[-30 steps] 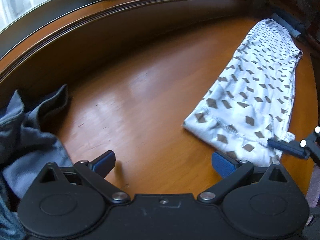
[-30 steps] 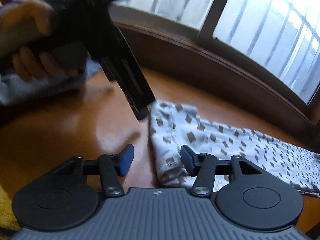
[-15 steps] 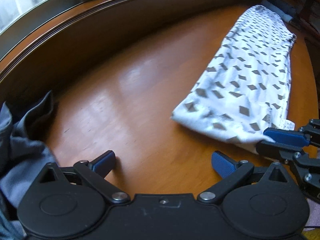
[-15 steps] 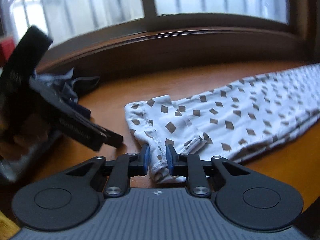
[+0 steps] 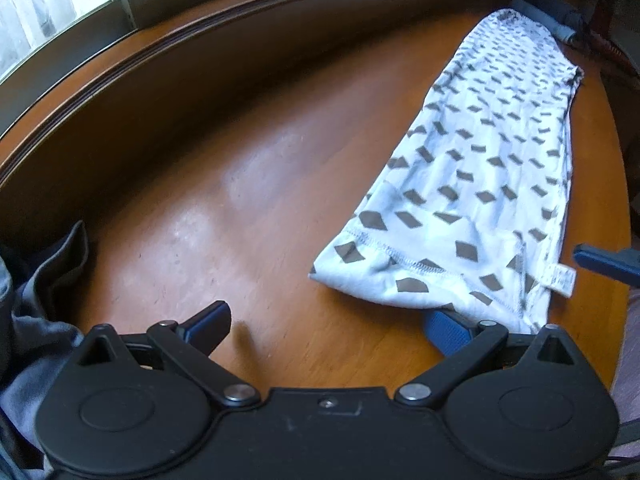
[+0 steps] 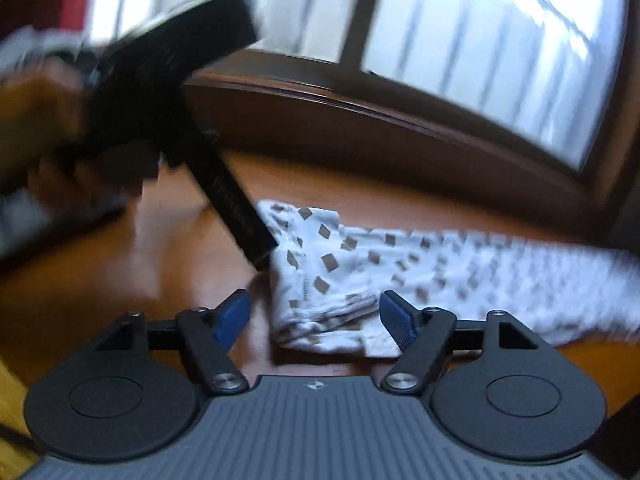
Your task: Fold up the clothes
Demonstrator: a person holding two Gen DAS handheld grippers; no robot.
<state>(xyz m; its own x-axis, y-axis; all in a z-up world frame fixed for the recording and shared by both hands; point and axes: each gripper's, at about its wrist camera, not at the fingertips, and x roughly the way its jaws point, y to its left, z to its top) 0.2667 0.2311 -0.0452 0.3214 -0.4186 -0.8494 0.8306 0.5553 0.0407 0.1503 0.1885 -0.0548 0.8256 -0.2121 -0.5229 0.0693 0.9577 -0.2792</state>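
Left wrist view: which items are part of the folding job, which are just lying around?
In the job:
- white patterned garment, laid lengthwise on the wooden table
- left gripper, open, one finger under the garment's near hem
- right gripper, open at the same end

Lying about:
- grey cloth at the left edge
- blue item past the far end

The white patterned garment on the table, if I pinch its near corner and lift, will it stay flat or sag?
The white patterned garment would probably sag: it looks like thin knit, wrinkled and already doubled over at its stitched hem. It likely weighs little, so one pinch should carry it. The wooden table looks glossy, so pushing may slide or bunch the fabric rather than fold it.
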